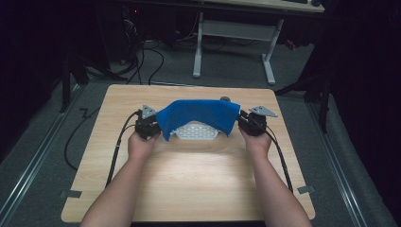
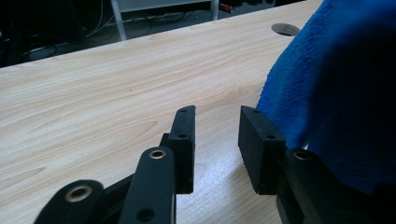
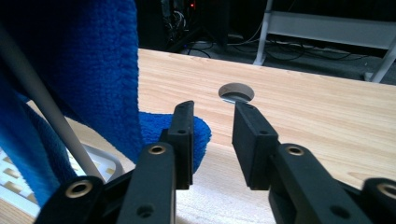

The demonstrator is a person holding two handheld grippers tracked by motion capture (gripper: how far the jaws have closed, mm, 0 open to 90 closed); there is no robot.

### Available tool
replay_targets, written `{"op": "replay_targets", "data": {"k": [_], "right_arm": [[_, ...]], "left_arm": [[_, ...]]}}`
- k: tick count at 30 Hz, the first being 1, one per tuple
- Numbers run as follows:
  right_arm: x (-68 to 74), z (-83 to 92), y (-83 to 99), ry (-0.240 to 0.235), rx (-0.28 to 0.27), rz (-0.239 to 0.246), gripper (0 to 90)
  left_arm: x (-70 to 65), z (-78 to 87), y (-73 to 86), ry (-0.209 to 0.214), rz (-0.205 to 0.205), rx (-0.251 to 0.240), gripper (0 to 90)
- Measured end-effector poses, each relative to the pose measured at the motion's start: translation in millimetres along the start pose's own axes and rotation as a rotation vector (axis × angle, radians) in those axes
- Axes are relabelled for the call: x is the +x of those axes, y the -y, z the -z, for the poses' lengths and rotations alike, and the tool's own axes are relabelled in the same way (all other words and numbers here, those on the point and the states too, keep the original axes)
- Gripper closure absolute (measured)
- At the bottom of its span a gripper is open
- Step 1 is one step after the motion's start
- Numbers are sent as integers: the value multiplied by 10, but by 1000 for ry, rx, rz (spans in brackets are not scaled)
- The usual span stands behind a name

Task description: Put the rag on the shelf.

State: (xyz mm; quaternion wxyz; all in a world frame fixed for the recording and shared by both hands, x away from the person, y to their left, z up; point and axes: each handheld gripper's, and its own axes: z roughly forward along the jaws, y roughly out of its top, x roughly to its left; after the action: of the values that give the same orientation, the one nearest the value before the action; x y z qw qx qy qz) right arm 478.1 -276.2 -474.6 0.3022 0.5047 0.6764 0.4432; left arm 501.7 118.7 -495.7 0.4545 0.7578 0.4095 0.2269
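Cloth (image 1: 198, 115), blue, is being seen in high view draped over white basket (image 1: 196, 131) at table (image 1: 189, 179) centre, betw. left gripper (image 1: 152, 124) & right gripper (image 1: 245, 121). Left gripper view: jaws are being held apart, nothing gripped, cloth beside. Right gripper view: same, cloth at the left.

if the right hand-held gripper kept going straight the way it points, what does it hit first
Probably nothing soon: between the open jaws of the right hand-held gripper lies bare table, with the round hole ahead. The blue towel hangs just beside its left jaw and might brush it; depth is unclear.
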Motion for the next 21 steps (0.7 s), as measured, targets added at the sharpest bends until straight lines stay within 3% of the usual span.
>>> {"op": "replay_targets", "data": {"k": [11,21], "right_arm": [[-47,47,-12,24,7,-4,616],[-112,-15,131,44,37,-19,621]], "left_arm": [[-44,28,-14,5,-15,0,674],[-6,55,47,-15,-14,0,679]]}}
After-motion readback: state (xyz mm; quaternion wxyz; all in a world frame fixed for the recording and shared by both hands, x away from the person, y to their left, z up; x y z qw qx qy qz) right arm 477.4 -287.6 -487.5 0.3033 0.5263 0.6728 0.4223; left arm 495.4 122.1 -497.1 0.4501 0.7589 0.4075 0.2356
